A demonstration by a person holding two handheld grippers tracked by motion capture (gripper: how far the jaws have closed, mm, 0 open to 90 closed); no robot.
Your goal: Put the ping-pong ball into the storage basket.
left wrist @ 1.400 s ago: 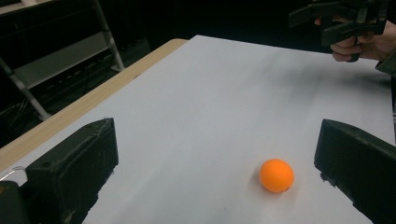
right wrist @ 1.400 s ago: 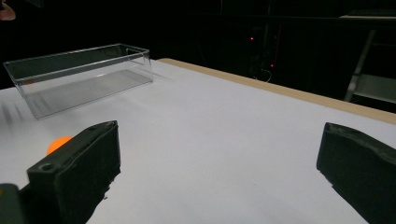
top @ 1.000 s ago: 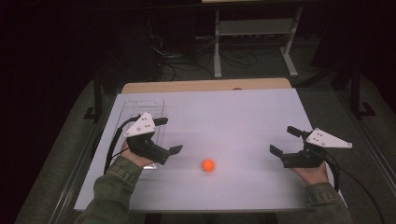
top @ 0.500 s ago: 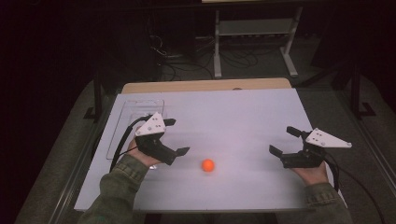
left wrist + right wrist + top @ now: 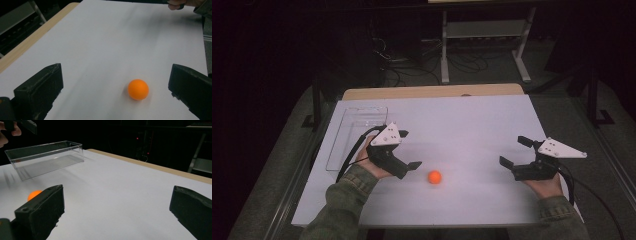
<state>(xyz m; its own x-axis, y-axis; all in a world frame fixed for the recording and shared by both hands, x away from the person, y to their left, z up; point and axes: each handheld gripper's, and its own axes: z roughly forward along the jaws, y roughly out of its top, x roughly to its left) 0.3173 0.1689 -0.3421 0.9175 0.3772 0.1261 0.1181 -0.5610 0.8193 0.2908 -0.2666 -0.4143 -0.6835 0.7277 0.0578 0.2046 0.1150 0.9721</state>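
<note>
The left tool hangs with jaws spread just beside the orange ball on the white surface. The right tool, also spread, rests well apart from it.

You have one orange ball, one clear box, and two grippers on one table.
</note>
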